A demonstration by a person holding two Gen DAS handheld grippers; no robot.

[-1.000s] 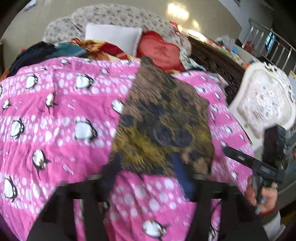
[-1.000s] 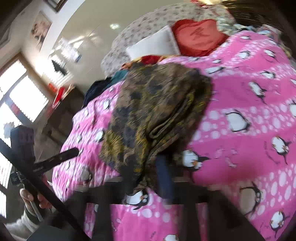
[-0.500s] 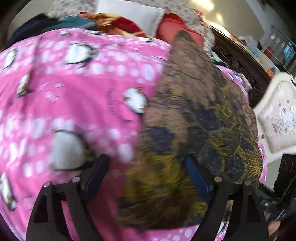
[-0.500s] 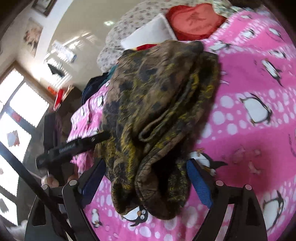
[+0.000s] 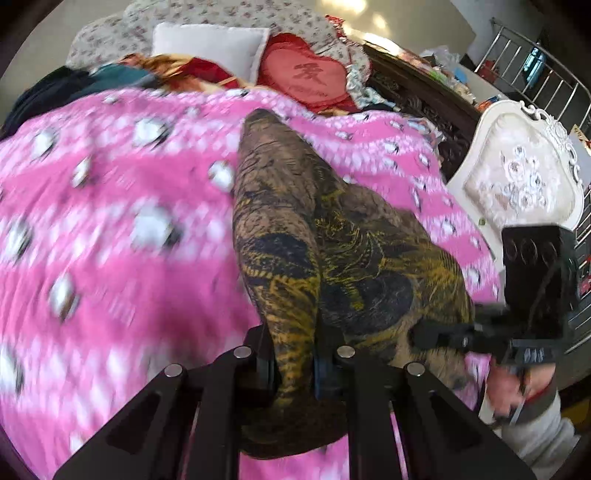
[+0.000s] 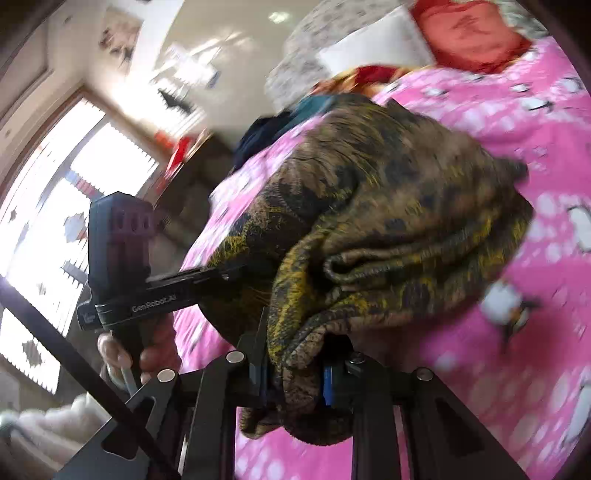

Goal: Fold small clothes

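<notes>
Bedding fills most of what you see: a pink penguin-print quilt (image 5: 122,229) covers the bed, with a white pillow (image 5: 210,48) and a red heart-shaped cushion (image 5: 306,77) against the floral headboard (image 5: 207,14) at the far end, and a pile of dark clothes (image 5: 48,92) at the far left corner. A white upholstered chair (image 5: 517,173) stands just beside the bed's right edge. Your brown and yellow patterned garment (image 5: 280,236) lies along the quilt, running from the near edge toward the pillows, bunched and raised at the near end where you hold it. Your left tongs (image 5: 293,363) are closed narrow on a gathered ridge of that cloth. Your right tongs (image 6: 295,373) are likewise pinched on a thick folded bundle of the same garment, its ribbed hem curling just above the fingers. In each wrist view you can see the other device at the garment's side, with your hand (image 6: 122,354) wrapped around its grip.
</notes>
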